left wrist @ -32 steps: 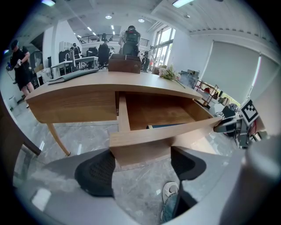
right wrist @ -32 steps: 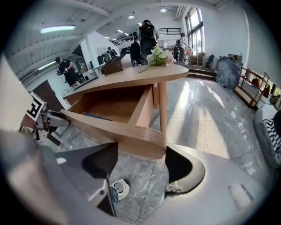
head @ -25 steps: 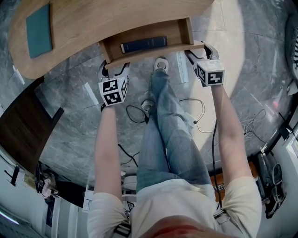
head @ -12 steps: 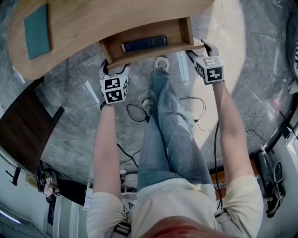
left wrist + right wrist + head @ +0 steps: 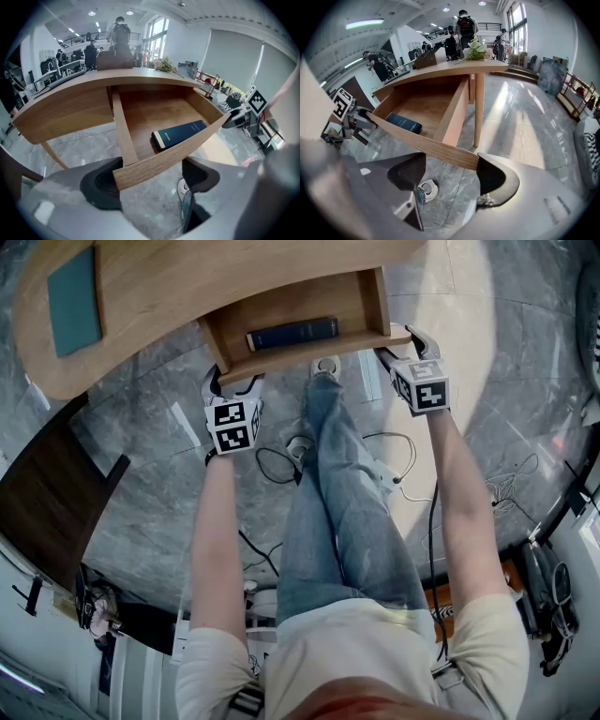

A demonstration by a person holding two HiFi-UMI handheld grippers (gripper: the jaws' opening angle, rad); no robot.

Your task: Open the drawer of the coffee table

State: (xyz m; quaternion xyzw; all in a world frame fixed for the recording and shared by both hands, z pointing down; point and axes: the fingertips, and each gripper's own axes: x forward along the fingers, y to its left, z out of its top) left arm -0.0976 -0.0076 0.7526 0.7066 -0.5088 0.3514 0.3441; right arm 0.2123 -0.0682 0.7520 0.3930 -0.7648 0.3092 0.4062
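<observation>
The pulling-out step is being worked, and it is judged to be nearly done: the drawer (image 5: 164, 158) is standing well out from under the counter (image 5: 187, 282), with a dark book (image 5: 179, 133) lying inside. The left claw (image 5: 149, 182) is being held wide about the left end of the drawer front, with no pad pressing. The right claw (image 5: 451, 176) is likewise being held wide at the right end, which is touching one pad. A short, even draw by both claws, or a letting go, is being called for next.

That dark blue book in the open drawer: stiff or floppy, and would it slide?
The dark blue book looks thick and square-edged, so probably stiff. Lying flat on the smooth wooden floor of the drawer, it would likely slide rather than tip.
</observation>
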